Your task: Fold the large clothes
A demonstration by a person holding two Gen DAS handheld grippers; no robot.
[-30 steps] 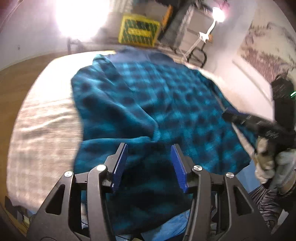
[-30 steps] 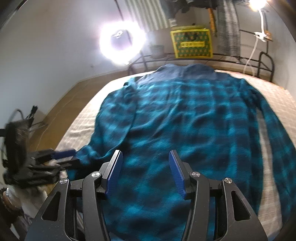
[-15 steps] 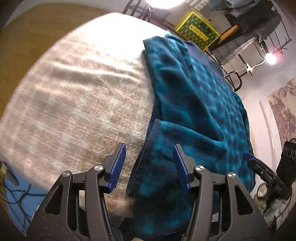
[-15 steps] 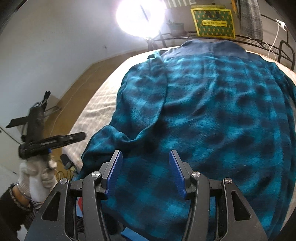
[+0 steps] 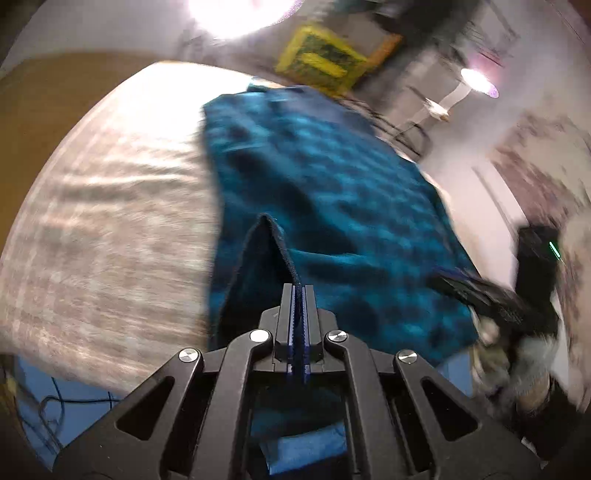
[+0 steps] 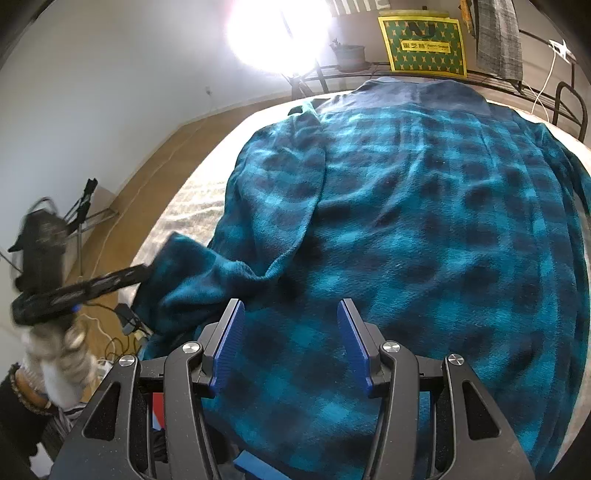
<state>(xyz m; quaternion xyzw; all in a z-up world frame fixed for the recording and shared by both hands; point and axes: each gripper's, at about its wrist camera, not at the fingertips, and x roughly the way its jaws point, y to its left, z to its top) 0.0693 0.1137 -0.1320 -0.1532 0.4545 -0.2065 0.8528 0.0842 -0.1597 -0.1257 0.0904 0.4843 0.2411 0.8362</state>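
A large teal and black plaid fleece shirt (image 6: 424, 206) lies spread on a bed, collar at the far end. Its left sleeve is folded in over the body. My left gripper (image 5: 297, 291) is shut on the sleeve's cuff edge (image 5: 273, 243) and holds it lifted off the bed; in the right wrist view it (image 6: 147, 271) pinches the cuff at the left. My right gripper (image 6: 291, 314) is open and empty, hovering over the shirt's lower part. The right gripper also shows in the left wrist view (image 5: 454, 280), at the shirt's right edge.
The bed cover (image 5: 110, 206) is beige and checked, bare to the left of the shirt. A yellow box (image 6: 423, 42) and a bright ring light (image 6: 277, 33) stand beyond the bed's metal frame (image 6: 569, 107). Cables lie on the floor (image 6: 122, 325) at the left.
My left gripper went from open above the sleeve cuff to shut on it, and has lifted it. The right gripper stayed open over the shirt's lower part.
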